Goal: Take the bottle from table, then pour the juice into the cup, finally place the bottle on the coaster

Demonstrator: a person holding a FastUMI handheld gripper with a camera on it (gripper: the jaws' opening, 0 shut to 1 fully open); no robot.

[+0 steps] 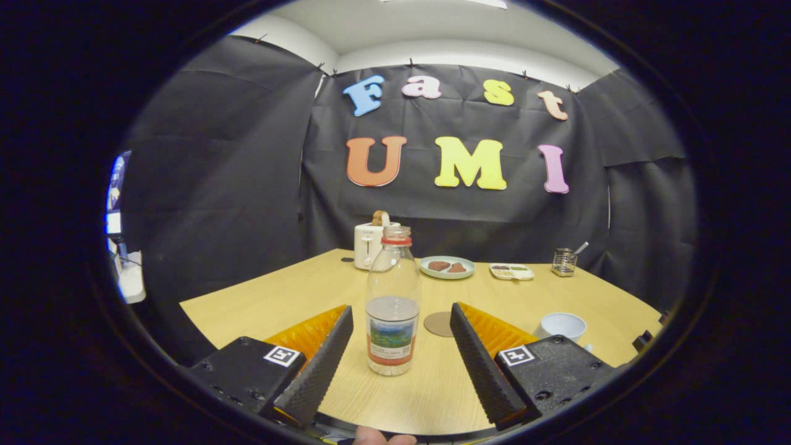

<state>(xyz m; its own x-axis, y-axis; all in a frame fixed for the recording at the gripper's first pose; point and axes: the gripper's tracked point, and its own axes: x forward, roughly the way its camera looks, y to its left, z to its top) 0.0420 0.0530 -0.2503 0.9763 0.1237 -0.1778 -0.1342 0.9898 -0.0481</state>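
Observation:
A clear plastic bottle [392, 303] stands upright on the wooden table [278, 303], uncapped, with a red neck ring, a printed label and liquid in its lower part. It stands between my two fingers, touching neither. My gripper [401, 318] is open, its fingers spread wide on either side of the bottle. A round brown coaster [439, 324] lies flat just behind the bottle, to its right. A white cup [561, 326] sits beyond the right finger, near the table's right edge.
At the back of the table stand a white toaster [369, 245] with a slice of bread in it, a pale plate [447, 267] with brown pieces, a small rectangular tray [511, 271] and a wire holder [563, 262] with a utensil.

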